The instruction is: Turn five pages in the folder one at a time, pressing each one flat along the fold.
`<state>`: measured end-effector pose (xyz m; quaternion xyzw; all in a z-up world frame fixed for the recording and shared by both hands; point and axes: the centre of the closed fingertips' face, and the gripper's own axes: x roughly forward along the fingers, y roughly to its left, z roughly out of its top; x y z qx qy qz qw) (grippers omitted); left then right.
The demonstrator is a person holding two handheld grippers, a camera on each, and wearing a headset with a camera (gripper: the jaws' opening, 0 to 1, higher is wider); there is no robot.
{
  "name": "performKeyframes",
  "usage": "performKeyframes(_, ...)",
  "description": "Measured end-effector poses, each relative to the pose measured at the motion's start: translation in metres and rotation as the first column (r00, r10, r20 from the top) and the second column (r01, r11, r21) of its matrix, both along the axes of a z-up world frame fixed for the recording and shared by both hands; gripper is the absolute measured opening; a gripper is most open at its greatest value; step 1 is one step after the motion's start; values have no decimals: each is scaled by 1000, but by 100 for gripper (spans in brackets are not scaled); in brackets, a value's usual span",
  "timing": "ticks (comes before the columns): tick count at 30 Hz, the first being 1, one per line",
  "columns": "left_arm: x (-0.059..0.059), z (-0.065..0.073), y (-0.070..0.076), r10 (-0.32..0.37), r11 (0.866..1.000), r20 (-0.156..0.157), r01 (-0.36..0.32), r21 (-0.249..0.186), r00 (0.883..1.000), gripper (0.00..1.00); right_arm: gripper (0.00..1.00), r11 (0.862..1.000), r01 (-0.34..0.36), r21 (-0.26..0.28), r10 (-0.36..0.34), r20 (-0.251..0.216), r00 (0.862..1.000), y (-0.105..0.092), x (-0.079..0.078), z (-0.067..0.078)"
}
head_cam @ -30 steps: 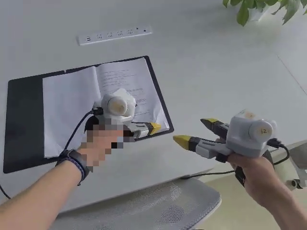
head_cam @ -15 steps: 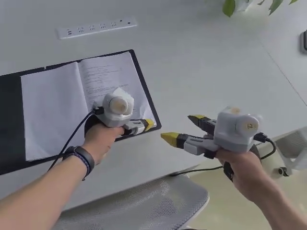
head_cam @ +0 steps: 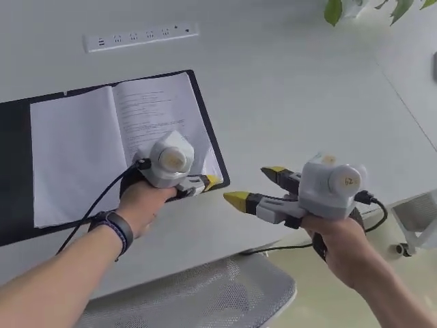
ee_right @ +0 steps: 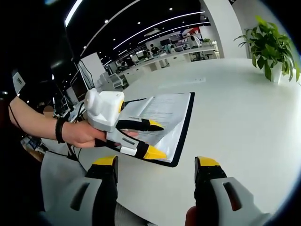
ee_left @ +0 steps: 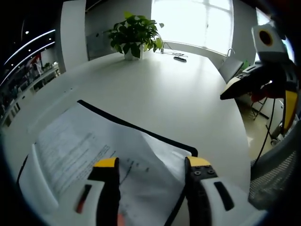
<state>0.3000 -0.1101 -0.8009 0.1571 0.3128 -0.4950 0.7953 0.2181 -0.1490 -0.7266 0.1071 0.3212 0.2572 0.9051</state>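
The left tool (head_cam: pixel 205 183) over the folder's (head_cam: pixel 13 171) near corner.
Spread, like the right tool (head_cam: pixel 254 184); pinch one page (head_cam: pixel 164 113) only.

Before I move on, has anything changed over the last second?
Hardly anything; the shift is mostly the head camera moving. The right gripper may have edged slightly nearer the lower right corner of the folder, and it is open. The left gripper stays open over the corner of the right page. Nothing was taken hold of or let go. The folder lies open as before.
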Motion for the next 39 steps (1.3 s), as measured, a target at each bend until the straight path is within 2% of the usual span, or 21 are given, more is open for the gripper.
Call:
performKeyframes(7,0,1,0,5,1000,4,-5,-8,1000,53,63,1000,-12,19,12,-2,1000,3,15,-4)
performKeyframes(11,1,1,0,10,1000,9,-10,-10,1000,52,61,999,-11,48,11,-1,1000,6,30,-5)
performKeyframes(20,3,2,1,32,999,6,-32,-25,999,51,59,997,-38,63,39,-11,999,16,61,-16)
performKeyframes(26,5,2,1,47,998,-3,-47,-35,999,50,56,995,-52,86,56,-41,998,20,78,-25)
performKeyframes(32,5,2,1,54,998,-3,-54,-35,999,50,50,985,-29,170,42,-77,996,29,94,-33)
performKeyframes(39,6,-1,1,55,998,-5,-55,-35,998,50,41,975,-23,221,51,-119,992,42,105,-45)
